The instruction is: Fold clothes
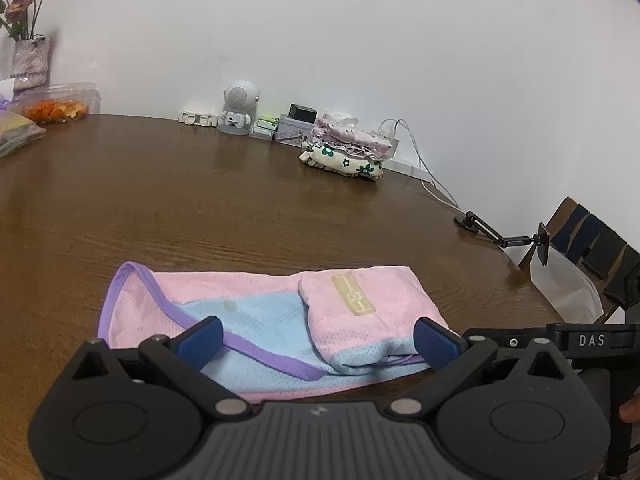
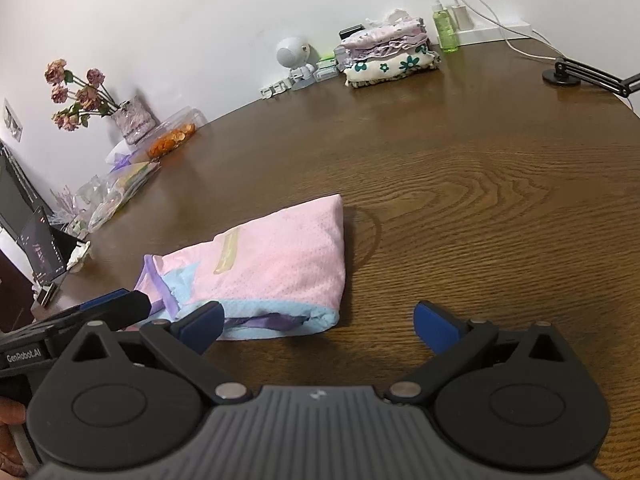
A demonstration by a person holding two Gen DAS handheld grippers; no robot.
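Note:
A pink and light-blue mesh garment (image 1: 256,316) with purple trim lies partly folded on the brown wooden table (image 1: 240,200), a beige label facing up. My left gripper (image 1: 320,338) stands open just over its near edge, blue pads on either side of the folded part. In the right wrist view the same garment (image 2: 280,264) lies ahead and to the left. My right gripper (image 2: 316,324) is open at its near right corner, holding nothing. The left gripper's tip shows at that view's left edge.
A stack of folded clothes (image 1: 346,148) sits at the far wall beside a small white robot figure (image 1: 238,106), boxes and a charger cable. A vase of dried flowers (image 2: 128,116), snack bags and a clamp arm (image 1: 500,236) ring the table. A chair (image 1: 592,248) stands at the right.

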